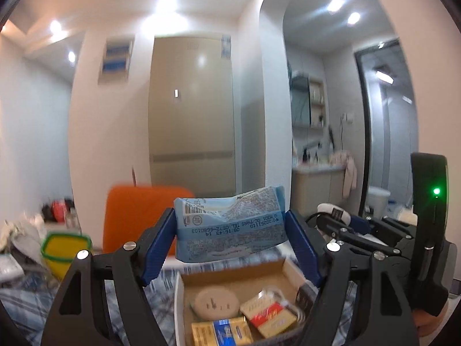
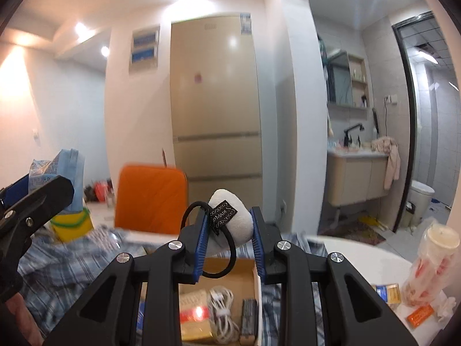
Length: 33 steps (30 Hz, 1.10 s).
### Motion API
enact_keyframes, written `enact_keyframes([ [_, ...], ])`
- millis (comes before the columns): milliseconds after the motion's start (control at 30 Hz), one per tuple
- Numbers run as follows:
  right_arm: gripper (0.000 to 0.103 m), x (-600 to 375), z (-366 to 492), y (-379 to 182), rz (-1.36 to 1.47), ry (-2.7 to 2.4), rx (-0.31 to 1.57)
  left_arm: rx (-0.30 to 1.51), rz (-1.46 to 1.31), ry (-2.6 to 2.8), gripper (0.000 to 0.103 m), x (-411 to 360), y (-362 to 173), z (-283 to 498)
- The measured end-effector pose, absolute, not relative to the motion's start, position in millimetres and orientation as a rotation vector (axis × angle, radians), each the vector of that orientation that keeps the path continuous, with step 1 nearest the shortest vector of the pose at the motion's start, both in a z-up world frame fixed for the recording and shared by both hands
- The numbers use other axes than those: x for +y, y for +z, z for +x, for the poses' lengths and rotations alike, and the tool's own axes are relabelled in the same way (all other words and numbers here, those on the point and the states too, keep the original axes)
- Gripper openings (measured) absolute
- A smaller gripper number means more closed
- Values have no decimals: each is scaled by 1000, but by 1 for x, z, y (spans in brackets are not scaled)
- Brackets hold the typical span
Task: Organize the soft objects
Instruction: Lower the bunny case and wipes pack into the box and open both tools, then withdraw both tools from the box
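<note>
The left gripper has its blue fingers clamped on a pale blue tissue pack printed upside down "08:16:49 14", lifted above an open cardboard box. The right gripper pinches a white plush hair tie with a black fabric tag over the same box.

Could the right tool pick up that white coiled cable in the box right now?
Probably not yet. The right tool is already shut on a white plush hair tie, held above the cardboard box; the coiled cable lies uncovered below.
</note>
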State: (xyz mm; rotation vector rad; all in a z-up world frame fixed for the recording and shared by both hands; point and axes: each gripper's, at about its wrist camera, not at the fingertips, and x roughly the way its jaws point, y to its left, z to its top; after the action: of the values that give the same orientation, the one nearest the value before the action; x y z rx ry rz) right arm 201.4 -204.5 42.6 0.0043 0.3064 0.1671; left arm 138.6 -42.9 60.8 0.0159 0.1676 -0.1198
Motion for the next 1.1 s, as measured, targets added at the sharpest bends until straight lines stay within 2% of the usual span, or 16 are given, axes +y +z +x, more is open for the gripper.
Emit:
enact_keyframes([
  [133, 28, -195, 226, 17, -70, 151, 443, 427, -1, -128, 75, -40, 32, 187],
  [267, 28, -192, 245, -12, -78, 210, 586, 547, 4, -106, 75, -36, 2, 214],
  [400, 28, -187, 254, -30, -119, 220, 647, 624, -16, -109, 75, -37, -18, 226],
  [600, 28, -187, 258, -40, -121, 247, 674, 638, 11, -107, 75, -39, -22, 225],
  [667, 30, -187, 257, -40, -119, 252, 666, 620, 25, -101, 80, -41, -21, 221],
  [700, 38, -188, 256, -38, -120, 248, 664, 611, 24, -109, 87, -42, -21, 220],
  [733, 53, -188, 256, -38, -121, 247, 663, 608, 20, -113, 93, -41, -20, 219],
  [767, 58, -189, 255, -38, -122, 244, 656, 609, 19, -108, 95, -39, -20, 221],
  [833, 59, -190, 256, -36, -126, 235, 648, 604, 13, -103, 98, -37, -18, 221],
  [1100, 59, -192, 247, -26, -123, 221, 610, 541, -6, -83, 98, -29, -3, 208],
])
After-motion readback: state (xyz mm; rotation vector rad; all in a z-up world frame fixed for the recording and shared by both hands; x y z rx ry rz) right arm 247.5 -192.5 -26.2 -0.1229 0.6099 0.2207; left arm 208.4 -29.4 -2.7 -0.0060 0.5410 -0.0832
